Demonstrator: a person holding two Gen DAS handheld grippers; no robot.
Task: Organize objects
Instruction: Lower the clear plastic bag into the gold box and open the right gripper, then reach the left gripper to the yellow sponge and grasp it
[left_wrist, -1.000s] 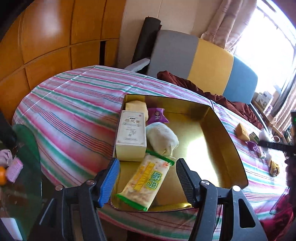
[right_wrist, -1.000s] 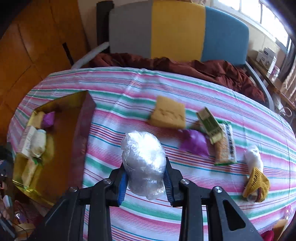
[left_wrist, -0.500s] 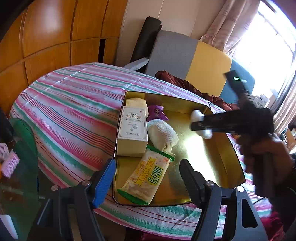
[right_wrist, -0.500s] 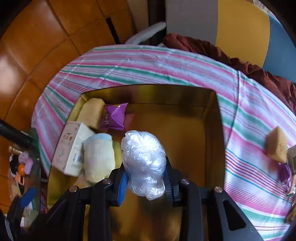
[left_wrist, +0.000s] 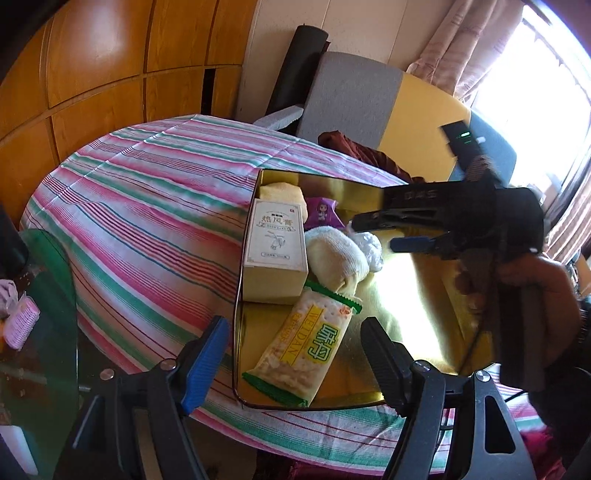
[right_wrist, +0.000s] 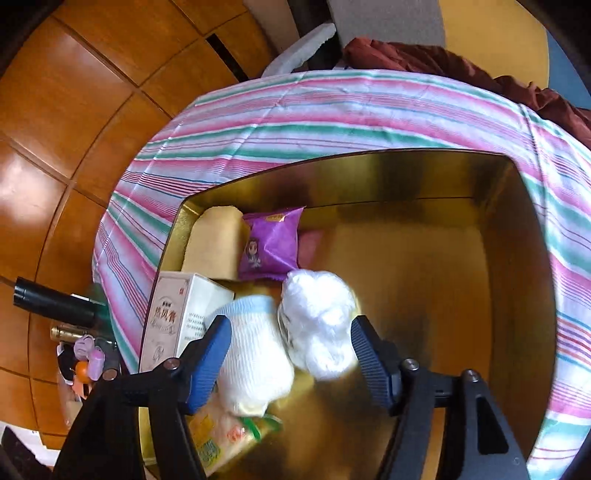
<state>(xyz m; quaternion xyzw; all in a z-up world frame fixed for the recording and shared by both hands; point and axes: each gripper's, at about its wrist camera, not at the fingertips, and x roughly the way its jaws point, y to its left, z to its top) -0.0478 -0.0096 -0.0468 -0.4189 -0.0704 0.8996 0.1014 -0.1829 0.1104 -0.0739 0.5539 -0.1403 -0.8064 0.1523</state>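
A gold tin (left_wrist: 332, 406) (right_wrist: 424, 277) sits on the striped cloth. Along its left side lie a white box (left_wrist: 275, 243) (right_wrist: 177, 317), a yellow sponge (left_wrist: 280, 194), a purple packet (left_wrist: 321, 214) (right_wrist: 271, 243), a rolled white sock (left_wrist: 336, 258) (right_wrist: 251, 362) and a cracker packet (left_wrist: 306, 343). A crumpled clear plastic ball (right_wrist: 317, 317) (left_wrist: 369, 245) rests on the tin floor beside the sock. My right gripper (right_wrist: 291, 328) (left_wrist: 375, 232) is opening around the ball, its pads off it. My left gripper (left_wrist: 295, 343) hovers above the cracker packet, its jaws opening and not touching it.
A person's hand (left_wrist: 517, 280) holds the right gripper over the tin's right half. A glass side table (left_wrist: 37, 332) with small items stands at the left. A grey, yellow and blue chair (left_wrist: 369, 99) and wooden wall panels (left_wrist: 92, 74) lie behind the striped table (left_wrist: 147, 192).
The right gripper carried the plastic ball from the open cloth into the tin, then opened and let it go next to the sock. The left gripper's jaws widened a little.
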